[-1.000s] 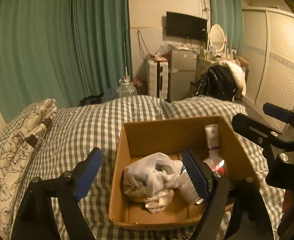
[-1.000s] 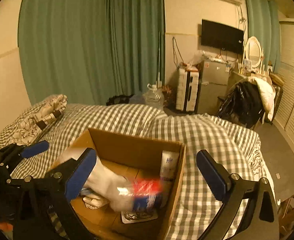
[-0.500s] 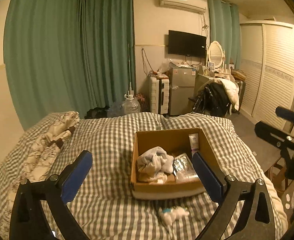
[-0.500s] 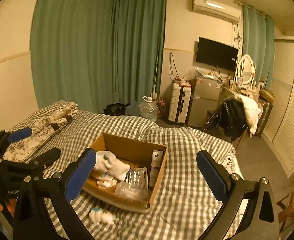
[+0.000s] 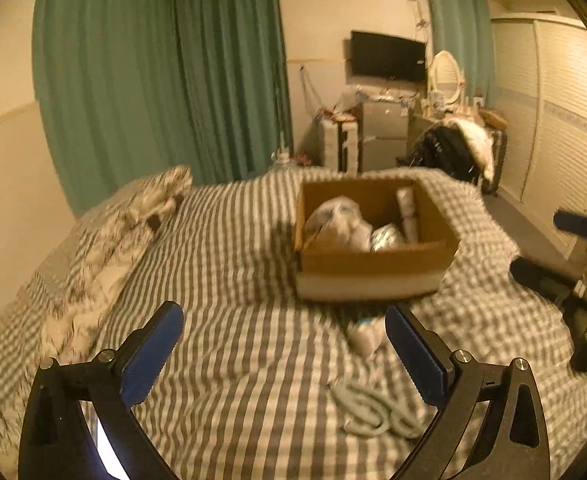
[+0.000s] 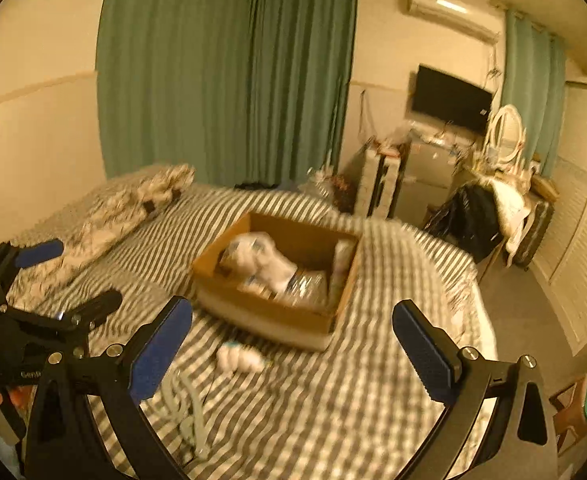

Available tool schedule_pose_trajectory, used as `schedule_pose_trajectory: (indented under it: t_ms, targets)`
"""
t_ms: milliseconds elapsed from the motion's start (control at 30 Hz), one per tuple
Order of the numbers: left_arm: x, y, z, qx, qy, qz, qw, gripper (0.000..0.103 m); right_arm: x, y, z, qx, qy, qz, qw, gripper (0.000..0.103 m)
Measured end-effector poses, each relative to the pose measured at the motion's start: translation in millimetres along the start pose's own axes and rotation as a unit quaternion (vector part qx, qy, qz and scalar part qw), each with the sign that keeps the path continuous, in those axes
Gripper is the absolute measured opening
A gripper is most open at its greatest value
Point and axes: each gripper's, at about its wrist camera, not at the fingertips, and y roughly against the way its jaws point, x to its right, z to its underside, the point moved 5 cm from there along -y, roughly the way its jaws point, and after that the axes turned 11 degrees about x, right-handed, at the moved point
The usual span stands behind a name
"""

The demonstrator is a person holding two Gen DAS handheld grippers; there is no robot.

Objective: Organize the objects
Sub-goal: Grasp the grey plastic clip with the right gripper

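Observation:
A cardboard box [image 5: 377, 264] [image 6: 265, 316] stands on the checked bed. It holds white cloth [image 5: 339, 222] [image 6: 261, 258], a shiny packet [image 5: 385, 236] [image 6: 309, 282] and an upright tube [image 5: 407, 210] [image 6: 343, 258]. A small white bundle [image 5: 363, 334] [image 6: 237, 358] and a pale coiled cord [image 5: 373, 410] [image 6: 185, 408] lie on the bed in front of the box. My left gripper [image 5: 283, 354] is open and empty, held back above the bed. My right gripper [image 6: 293, 352] is open and empty too. Both views are blurred.
A folded patterned quilt [image 5: 125, 232] [image 6: 113, 208] lies along the bed's left side. Green curtains [image 5: 165, 76] hang behind. A TV [image 5: 387, 56], a fridge, a mirror and a chair with clothes [image 5: 453, 148] stand beyond the bed. Wardrobe doors [image 5: 553, 120] are at the right.
Both grippers have drawn far back from the box, where they were close a second ago. The packet now lies in the box. The small bundle and cord have come into view.

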Motion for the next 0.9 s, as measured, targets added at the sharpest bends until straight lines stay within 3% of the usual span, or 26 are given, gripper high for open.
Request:
schedule_pose_trajectory:
  t_ms: [200, 400, 800, 900]
  targets:
    - [-20, -18, 55, -0.045, 0.024, -0.016, 0.9986, 0.103, -35, -50, 74, -0.091, 0.012, -0.031, 0.995, 0.101]
    - [-27, -33, 83, -0.077, 0.004, -0.025, 0.9967, 0.103, -58, -85, 123, -0.168, 0.007, -0.068, 0.983, 0.101]
    - [-46, -50, 100, -0.103, 0.022, -0.021, 0.9943, 0.103, -88, -119, 157, -0.242, -0.028, -0.123, 0.962, 0.098]
    - [-45, -49, 99, -0.102, 0.022, -0.018, 0.9944, 0.103, -93, -115, 157, -0.242, -0.036, -0.145, 0.959, 0.083]
